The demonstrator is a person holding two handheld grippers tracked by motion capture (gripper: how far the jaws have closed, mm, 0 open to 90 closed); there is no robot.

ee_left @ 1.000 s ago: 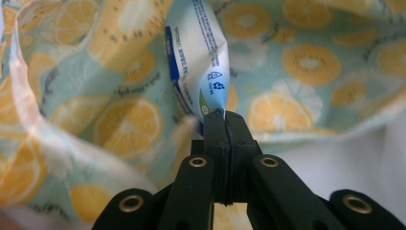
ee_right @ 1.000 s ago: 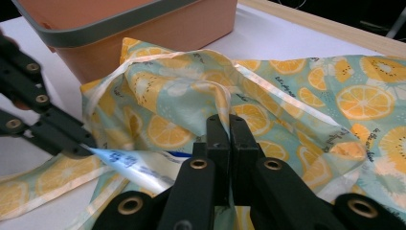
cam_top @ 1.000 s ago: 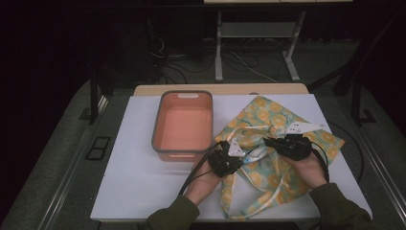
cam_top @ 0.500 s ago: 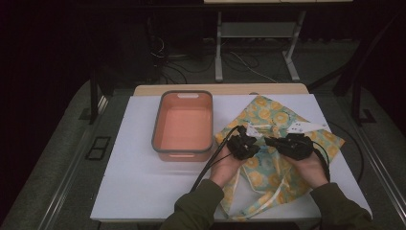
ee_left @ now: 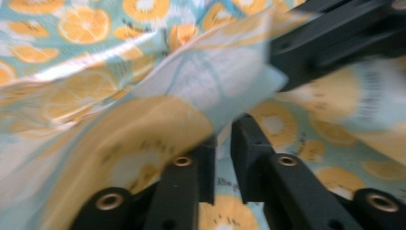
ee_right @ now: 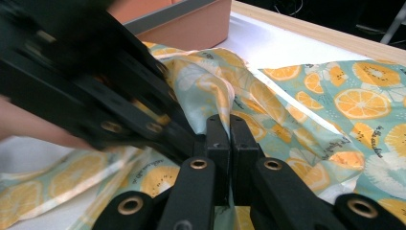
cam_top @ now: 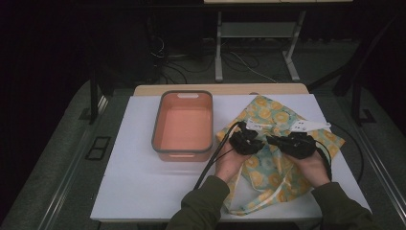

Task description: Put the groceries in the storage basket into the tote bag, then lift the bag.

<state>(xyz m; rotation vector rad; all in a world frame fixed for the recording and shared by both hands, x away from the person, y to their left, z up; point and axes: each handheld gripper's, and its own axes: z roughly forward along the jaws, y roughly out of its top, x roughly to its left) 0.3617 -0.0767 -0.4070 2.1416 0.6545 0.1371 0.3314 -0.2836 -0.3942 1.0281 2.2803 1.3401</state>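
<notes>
The left hand-held gripper (cam_top: 248, 140) has slid in from the basin side toward the middle of the fruit-print cloth (cam_top: 282, 163) and now sits right beside the right hand-held gripper (cam_top: 293, 143), the two nearly touching over the right half of the worktop (cam_top: 129, 191). And its jaws have just been opening: in the left gripper view a narrow gap shows between the pads (ee_left: 249, 143), a fold of cloth (ee_left: 158, 124) draped across and in front of them rather than pinched (so I read that as a release, or a regrip about to come). The right one is another story: in its own view the jaws stand clamped together with a ridge of the cloth (ee_right: 210, 100) rising from between them, so it holds the fabric. The cloth itself lies rumpled near the right edge, spread from the far right corner down toward the near edge, one corner just beside the orange basin (cam_top: 183, 125), which stands empty left of it, toward the far edge. My read: a fold is being handed across, the right side anchoring while the left lets go to take a fresh hold; whether the gathered edge slumps once freed is the thing to watch
</notes>
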